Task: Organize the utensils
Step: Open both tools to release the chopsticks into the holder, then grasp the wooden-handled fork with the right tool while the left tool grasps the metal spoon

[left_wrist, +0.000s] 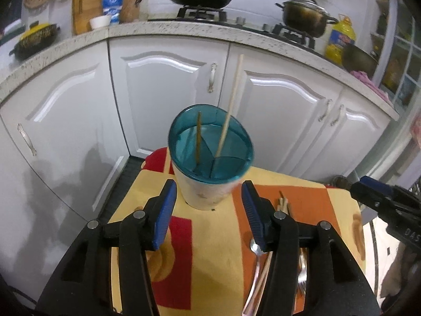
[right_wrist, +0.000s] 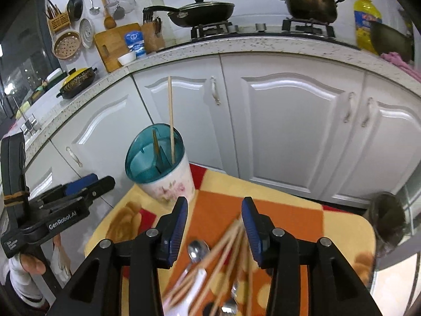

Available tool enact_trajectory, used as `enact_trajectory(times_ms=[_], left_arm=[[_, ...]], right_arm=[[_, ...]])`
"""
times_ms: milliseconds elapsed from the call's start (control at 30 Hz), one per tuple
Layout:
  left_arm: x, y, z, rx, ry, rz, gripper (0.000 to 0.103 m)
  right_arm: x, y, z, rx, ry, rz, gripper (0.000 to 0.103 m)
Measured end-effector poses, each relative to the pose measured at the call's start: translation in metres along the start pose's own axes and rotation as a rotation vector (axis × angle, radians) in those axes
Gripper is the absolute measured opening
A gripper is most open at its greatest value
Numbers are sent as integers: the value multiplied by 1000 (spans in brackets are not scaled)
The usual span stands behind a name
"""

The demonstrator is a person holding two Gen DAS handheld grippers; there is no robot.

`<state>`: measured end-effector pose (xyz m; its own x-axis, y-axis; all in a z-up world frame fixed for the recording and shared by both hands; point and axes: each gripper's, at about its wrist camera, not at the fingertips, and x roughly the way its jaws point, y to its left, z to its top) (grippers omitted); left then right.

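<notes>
A white holder with a teal divided top stands on the table's far edge; it also shows in the right wrist view. Two chopsticks stand in it, one pale and tall, one darker and short. My left gripper is open and empty just in front of the holder. My right gripper is open and empty above a pile of chopsticks and spoons lying on the cloth. The right gripper also shows at the left view's right edge.
The small table wears a yellow, orange and red cloth. White cabinets and a speckled counter with pans stand behind. A spoon and fork lie under my left gripper's right finger.
</notes>
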<state>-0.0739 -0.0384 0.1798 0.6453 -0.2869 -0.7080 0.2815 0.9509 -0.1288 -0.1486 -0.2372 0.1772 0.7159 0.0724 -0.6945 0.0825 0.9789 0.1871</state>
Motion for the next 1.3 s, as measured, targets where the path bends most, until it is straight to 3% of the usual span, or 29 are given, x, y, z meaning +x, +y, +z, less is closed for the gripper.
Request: enact_trajectory(times_ms=[400, 500, 600, 767, 1167, 1300], left_arm=[[-32, -22, -15, 79, -17, -38, 54], [-34, -21, -18, 72, -11, -81, 54], [-30, -19, -25, 58, 15, -152, 63], [-17, -18, -36, 41, 53, -226, 63], [41, -15, -65, 115, 165, -257, 63], [62, -14, -67, 127, 194, -261, 63]], right_arm=[[-72, -14, -42, -49, -4, -132, 52], [-87, -20, -55, -35, 4, -170, 52], [-97, -25, -66, -23, 19, -193, 52], [-105, -33, -84, -4, 38, -208, 57], [-26, -46, -118, 67, 152, -83, 57], [12, -52, -109, 95, 195, -38, 40]])
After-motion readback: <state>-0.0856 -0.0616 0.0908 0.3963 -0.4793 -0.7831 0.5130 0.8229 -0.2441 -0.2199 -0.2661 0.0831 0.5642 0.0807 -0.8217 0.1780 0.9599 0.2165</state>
